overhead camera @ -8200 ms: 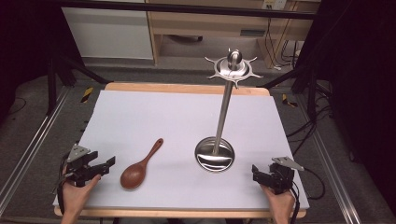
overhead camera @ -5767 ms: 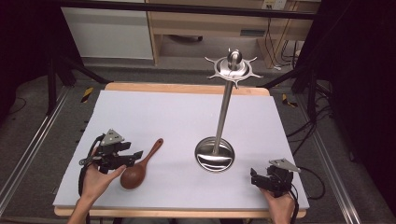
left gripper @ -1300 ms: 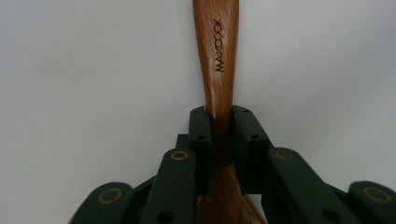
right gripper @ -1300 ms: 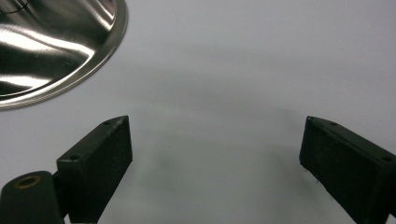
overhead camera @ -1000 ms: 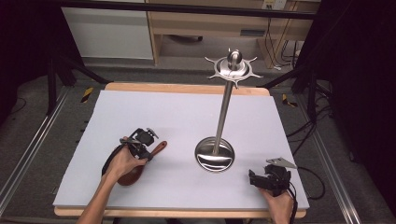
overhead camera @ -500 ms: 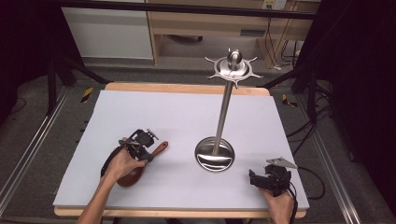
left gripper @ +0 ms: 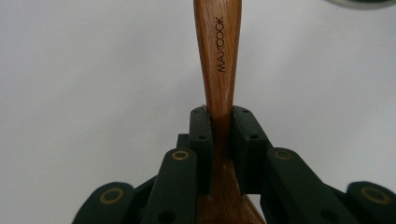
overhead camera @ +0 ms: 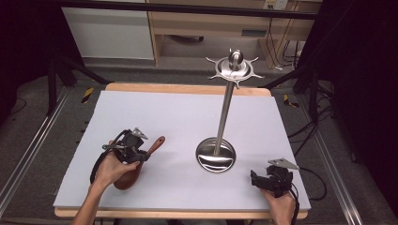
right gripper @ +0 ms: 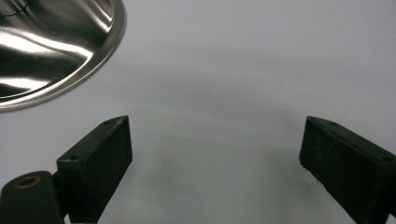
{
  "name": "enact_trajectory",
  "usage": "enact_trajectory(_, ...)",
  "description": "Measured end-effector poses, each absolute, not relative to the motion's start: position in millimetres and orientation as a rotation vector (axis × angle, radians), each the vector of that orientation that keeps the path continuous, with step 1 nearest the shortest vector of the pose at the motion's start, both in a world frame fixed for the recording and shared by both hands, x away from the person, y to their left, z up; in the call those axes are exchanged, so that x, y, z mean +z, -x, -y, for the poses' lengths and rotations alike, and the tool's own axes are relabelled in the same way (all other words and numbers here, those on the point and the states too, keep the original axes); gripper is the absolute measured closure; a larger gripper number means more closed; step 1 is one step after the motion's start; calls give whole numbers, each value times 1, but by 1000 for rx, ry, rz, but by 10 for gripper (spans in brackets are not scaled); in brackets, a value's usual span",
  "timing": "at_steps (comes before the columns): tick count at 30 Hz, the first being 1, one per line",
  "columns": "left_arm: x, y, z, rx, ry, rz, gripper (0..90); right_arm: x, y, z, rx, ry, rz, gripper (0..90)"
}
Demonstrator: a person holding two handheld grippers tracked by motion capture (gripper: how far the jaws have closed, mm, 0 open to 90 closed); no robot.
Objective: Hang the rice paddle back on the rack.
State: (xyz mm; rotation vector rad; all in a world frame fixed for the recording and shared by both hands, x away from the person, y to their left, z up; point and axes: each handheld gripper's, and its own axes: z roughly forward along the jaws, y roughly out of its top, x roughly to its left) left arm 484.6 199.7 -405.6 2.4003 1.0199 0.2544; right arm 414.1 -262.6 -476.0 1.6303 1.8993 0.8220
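Note:
A brown wooden spoon point(overhead camera: 157, 142) is at the left of the white table, handle pointing toward the far right and bowl point(overhead camera: 126, 181) under the person's left hand. My left gripper point(overhead camera: 142, 153) is shut on the handle. In the left gripper view the two black pads point(left gripper: 201, 135) clamp the narrow neck of the spoon point(left gripper: 219, 56), which reaches away from the jaws. At the near right my right gripper point(overhead camera: 254, 178) rests open; between its spread jaws point(right gripper: 215, 140) there is only bare table. It points at the base of the steel utensil stand point(overhead camera: 216, 155).
The steel stand has a round dish base point(right gripper: 46, 46), a thin pole point(overhead camera: 226, 112) and a star-shaped hook ring on top point(overhead camera: 234, 68). The white table point(overhead camera: 178, 108) has a wooden far edge. Dark floor, cables and shelving lie around it.
My left gripper, shut on the spoon handle, has lifted a little and shifted slightly left, taking the spoon with it. The right gripper has stayed where it was.

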Motion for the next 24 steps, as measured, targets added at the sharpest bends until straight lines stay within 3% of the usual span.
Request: enact_trajectory(24,-375,-437,-223,464,-1934,-913,787,-475,-414,262,822,-1623,-1894,98)
